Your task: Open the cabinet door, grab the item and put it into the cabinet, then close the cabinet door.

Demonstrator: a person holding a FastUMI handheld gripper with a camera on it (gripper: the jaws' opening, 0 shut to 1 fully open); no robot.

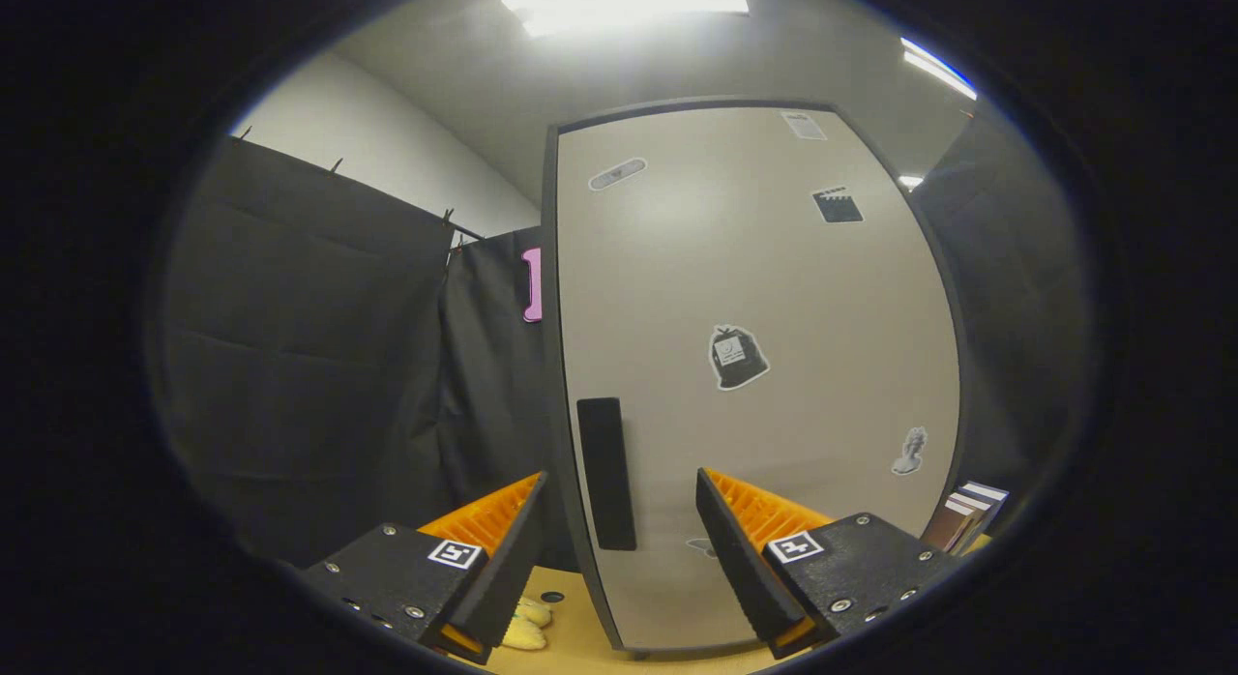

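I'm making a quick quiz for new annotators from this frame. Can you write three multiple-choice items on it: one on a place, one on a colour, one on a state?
1. Where is the black handle on the cabinet door?
A. Low, near the door's edge, just beyond the gap between the fingers
B. At the door's top
C. On the tabletop

2. What colour are the ribbed pads behind the fingers?
A. Blue
B. Orange
C. White

3. How does the gripper stand?
A. Shut on the handle
B. Shut on the yellow item
C. Open, holding nothing

Answers: 1 A, the handle sits low by the door's edge ahead of the fingers. 2 B, the ribbed faces are orange. 3 C, the fingers are apart, and the yellow item lies on the table.
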